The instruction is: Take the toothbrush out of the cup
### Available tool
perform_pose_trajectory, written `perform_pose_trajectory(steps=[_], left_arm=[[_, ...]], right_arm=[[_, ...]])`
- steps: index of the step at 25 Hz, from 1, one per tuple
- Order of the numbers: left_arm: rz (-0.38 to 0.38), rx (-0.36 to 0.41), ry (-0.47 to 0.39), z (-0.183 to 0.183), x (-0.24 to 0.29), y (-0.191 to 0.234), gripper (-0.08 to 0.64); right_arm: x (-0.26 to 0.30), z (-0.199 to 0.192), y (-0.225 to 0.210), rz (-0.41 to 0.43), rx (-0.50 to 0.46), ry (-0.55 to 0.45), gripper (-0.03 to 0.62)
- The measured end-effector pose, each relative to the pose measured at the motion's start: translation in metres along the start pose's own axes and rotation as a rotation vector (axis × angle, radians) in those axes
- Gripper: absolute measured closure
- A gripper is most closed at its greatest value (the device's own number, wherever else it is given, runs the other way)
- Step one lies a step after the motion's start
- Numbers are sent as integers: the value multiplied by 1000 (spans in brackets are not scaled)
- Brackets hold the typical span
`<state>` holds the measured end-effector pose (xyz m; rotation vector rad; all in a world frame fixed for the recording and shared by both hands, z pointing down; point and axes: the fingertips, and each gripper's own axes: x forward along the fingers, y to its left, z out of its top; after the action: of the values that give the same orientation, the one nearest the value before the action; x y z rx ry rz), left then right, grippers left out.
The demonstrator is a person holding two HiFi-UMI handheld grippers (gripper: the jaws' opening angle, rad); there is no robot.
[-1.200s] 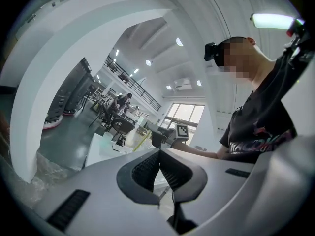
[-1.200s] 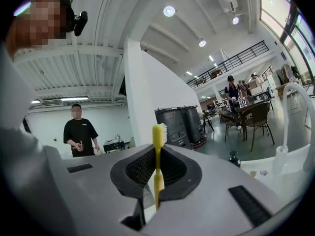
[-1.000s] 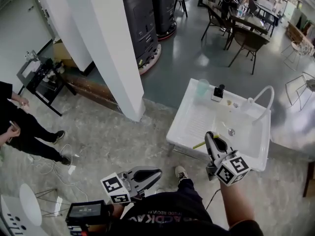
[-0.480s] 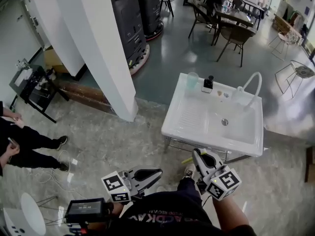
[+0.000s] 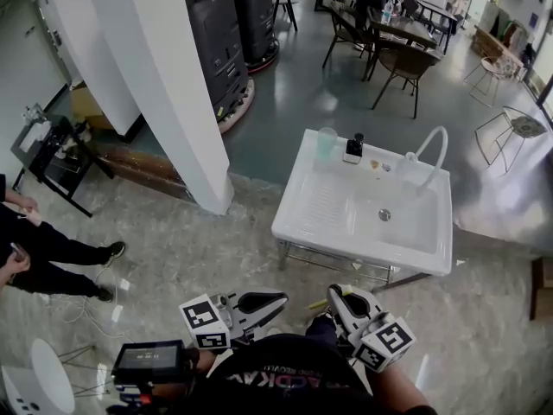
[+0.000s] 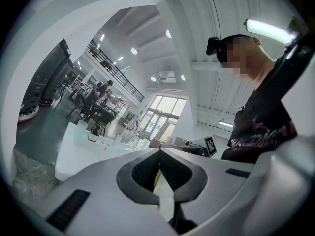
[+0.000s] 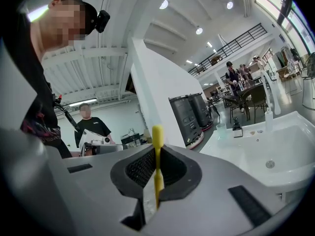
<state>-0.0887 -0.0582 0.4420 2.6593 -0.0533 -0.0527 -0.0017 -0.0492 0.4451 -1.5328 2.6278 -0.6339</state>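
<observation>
Yellow toothbrush (image 7: 157,144) is clamped in your right gripper (image 7: 156,180); left gripper (image 6: 159,154) jaws are together. Sink (image 5: 289,225) edge lies at twelve o'clock, apart from both.

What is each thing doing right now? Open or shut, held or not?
Right gripper: shut on the toothbrush.
Toothbrush: out of the cup, clamped between the jaws.
Left gripper: shut, holding nothing.
Cup: upright on the sink's back edge, no toothbrush showing in it.

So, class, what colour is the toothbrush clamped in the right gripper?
Yellow toothbrush, clearest in the right gripper view.
</observation>
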Motion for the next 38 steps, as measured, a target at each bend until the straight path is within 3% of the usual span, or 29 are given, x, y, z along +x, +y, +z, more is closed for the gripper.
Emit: perform_pose_trajectory(steps=[10,17,38], left_arm=[[14,7,-14,1,13,-5,552],[11,1,-5,-8,7,-13,552],[14,29,1,-18,-12,-43,552]], right_arm=[[-17,1,6,41,-10,9,580],[-23,2,23,30,-81,-26,580],[-36,0,51,35,-132,-57,580]])
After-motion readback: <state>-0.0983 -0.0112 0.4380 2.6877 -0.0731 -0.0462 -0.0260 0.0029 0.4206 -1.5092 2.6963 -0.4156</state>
